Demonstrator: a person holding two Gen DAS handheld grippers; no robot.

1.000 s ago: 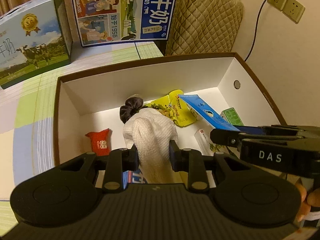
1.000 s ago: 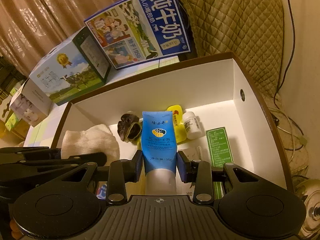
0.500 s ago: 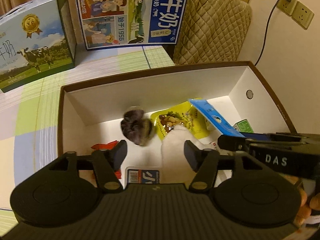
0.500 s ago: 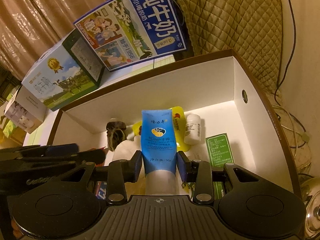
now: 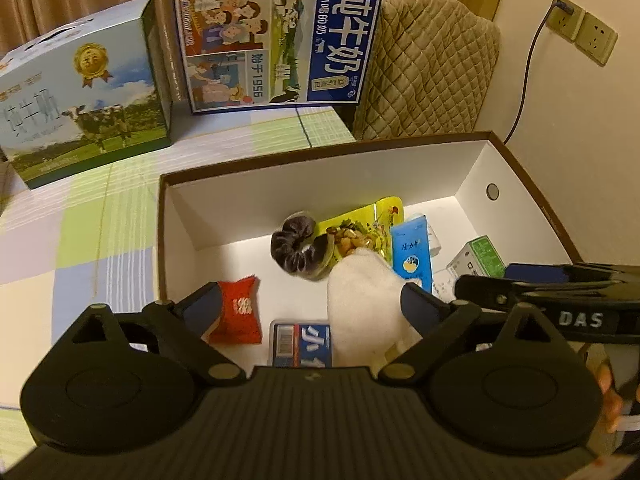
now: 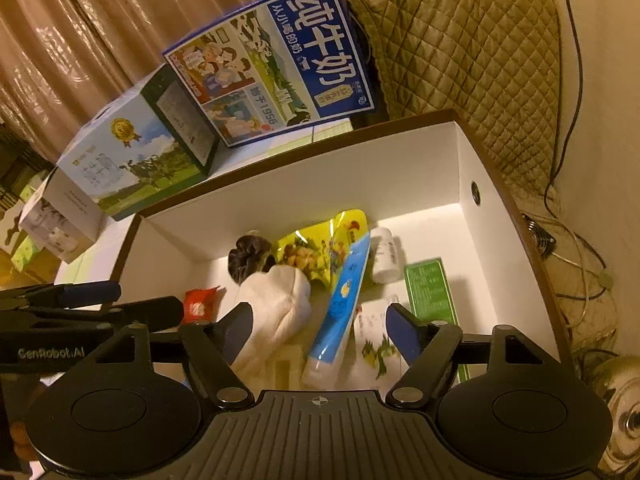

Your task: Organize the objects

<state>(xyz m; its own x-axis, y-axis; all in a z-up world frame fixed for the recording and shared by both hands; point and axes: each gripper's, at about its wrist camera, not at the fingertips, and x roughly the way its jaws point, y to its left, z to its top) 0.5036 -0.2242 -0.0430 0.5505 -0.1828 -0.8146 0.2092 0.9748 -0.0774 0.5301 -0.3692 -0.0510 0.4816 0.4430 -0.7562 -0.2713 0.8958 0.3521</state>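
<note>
Checked tablecloth (image 5: 100, 216), milk cartons (image 5: 276, 36), brown-rimmed box (image 5: 320, 152), curtains (image 6: 80, 40)

This looks like a room in someone's home. Heavy curtains (image 6: 68, 40) hang at the back, a quilted cover (image 5: 428, 64) is draped over a chair beside the wall, and a cable runs up to a wall socket (image 5: 582, 28). Two milk cartons (image 5: 280, 36) stand on a tabletop (image 5: 80, 232) spread with a pastel checked cloth, next to an open box (image 5: 520, 168) of household odds and ends.
</note>
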